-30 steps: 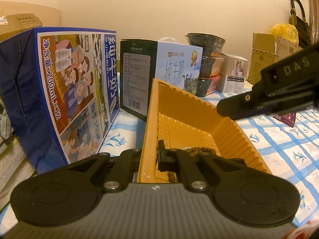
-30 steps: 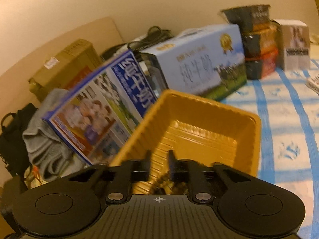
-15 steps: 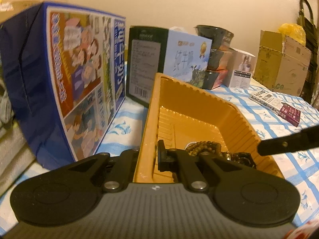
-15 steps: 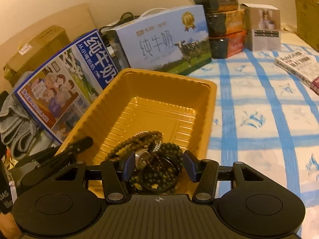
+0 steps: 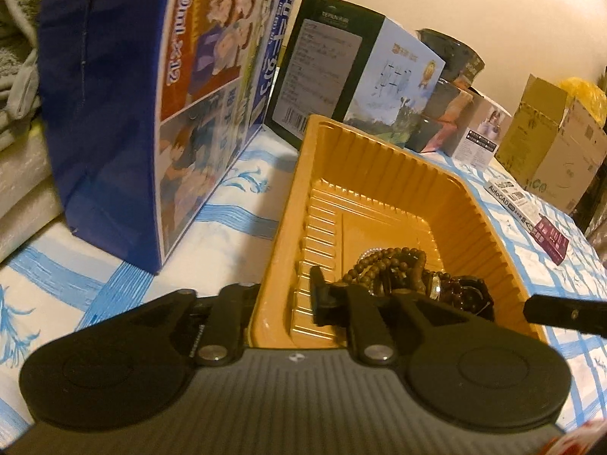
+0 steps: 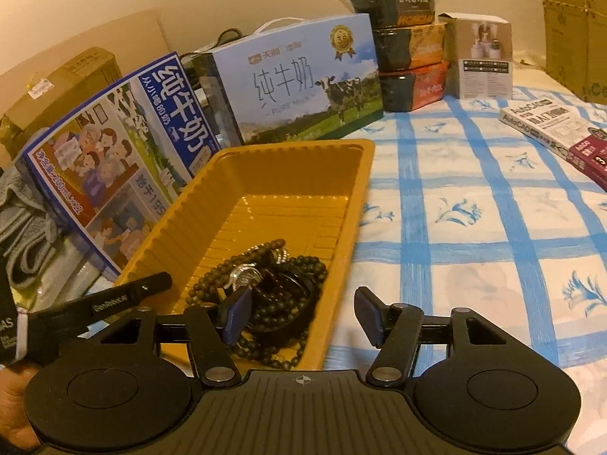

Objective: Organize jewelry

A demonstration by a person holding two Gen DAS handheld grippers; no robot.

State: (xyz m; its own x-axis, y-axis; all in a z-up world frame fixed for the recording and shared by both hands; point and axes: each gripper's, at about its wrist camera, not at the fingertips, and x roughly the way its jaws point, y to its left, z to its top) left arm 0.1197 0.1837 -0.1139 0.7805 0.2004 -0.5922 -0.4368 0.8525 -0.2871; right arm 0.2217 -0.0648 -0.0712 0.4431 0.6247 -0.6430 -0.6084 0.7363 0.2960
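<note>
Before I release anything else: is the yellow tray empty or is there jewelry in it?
Not empty. Bead bracelets lie piled at the near end of the yellow tray; its far end is bare.

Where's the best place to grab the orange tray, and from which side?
Its thin rim. The left gripper already pinches the tray there, one finger inside and one outside the near wall; ribbed sloping walls offer no other hold.

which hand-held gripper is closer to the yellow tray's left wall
Left. The left hand-held gripper straddles the yellow tray's left wall, closed on it near the front corner. The right hand-held gripper is open over the tray's opposite, right rim.
</note>
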